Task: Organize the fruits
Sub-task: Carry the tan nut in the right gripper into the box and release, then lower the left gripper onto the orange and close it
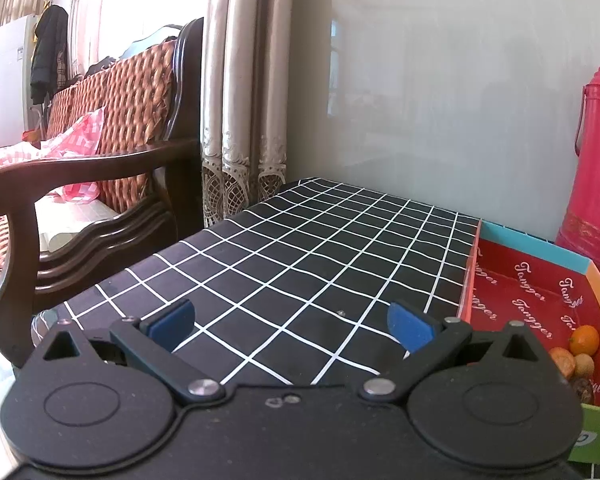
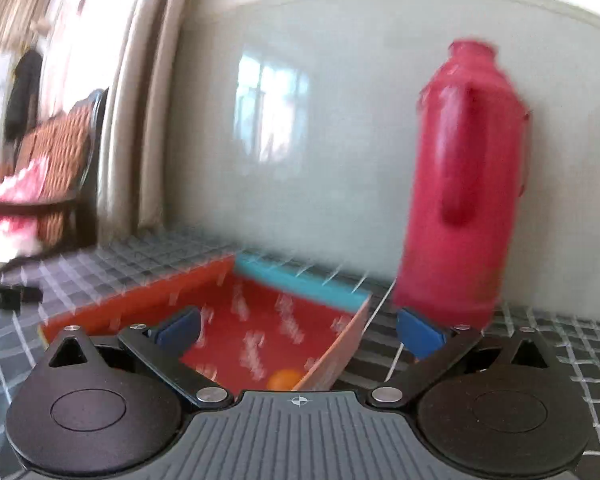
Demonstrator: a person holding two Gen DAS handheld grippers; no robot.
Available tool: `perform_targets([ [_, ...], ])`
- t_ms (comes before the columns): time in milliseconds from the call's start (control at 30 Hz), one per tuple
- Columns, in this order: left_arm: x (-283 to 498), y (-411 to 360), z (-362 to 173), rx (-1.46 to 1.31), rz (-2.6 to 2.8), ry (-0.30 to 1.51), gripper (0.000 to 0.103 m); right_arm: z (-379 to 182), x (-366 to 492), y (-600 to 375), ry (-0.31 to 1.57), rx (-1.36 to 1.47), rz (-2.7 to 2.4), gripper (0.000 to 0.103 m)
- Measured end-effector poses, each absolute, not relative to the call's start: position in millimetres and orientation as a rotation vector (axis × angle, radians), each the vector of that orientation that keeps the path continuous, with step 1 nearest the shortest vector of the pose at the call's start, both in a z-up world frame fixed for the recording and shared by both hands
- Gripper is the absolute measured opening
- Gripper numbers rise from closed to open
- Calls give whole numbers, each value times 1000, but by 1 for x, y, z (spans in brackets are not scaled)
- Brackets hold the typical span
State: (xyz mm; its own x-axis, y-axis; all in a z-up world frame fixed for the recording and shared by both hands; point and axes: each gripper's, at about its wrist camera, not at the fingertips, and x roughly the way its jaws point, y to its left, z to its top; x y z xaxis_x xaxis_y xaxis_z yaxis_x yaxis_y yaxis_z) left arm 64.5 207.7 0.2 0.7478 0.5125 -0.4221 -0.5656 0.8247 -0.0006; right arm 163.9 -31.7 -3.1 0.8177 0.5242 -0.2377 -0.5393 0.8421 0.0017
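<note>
— Where do we stand? Our left gripper [image 1: 292, 328] and right gripper [image 2: 298, 332] gape wide, empty.
— Fruits [image 1: 580, 354] sit in the red box [image 1: 520, 292] at four o'clock; seemingly little left.

We see our left gripper [image 1: 291, 326] as matte black plastic: two round discs, angled link bars with silver screws, triangular cut-outs and blue pads [image 1: 172, 322]. Our right gripper [image 2: 300, 330] matches, with a ribbed grey centre plate bearing a small crosshair mark.
</note>
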Motion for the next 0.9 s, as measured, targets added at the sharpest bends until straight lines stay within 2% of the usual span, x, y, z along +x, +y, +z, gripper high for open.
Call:
perform_targets([
  [133, 64, 206, 1, -128, 584, 425, 97, 2, 169, -55, 213, 28, 527, 103],
  [433, 68, 189, 5, -128, 558, 414, 97, 2, 177, -112, 315, 168, 408, 103],
  [900, 85, 133, 13, -112, 445, 397, 97, -1, 170, -189, 363, 236, 286, 103],
])
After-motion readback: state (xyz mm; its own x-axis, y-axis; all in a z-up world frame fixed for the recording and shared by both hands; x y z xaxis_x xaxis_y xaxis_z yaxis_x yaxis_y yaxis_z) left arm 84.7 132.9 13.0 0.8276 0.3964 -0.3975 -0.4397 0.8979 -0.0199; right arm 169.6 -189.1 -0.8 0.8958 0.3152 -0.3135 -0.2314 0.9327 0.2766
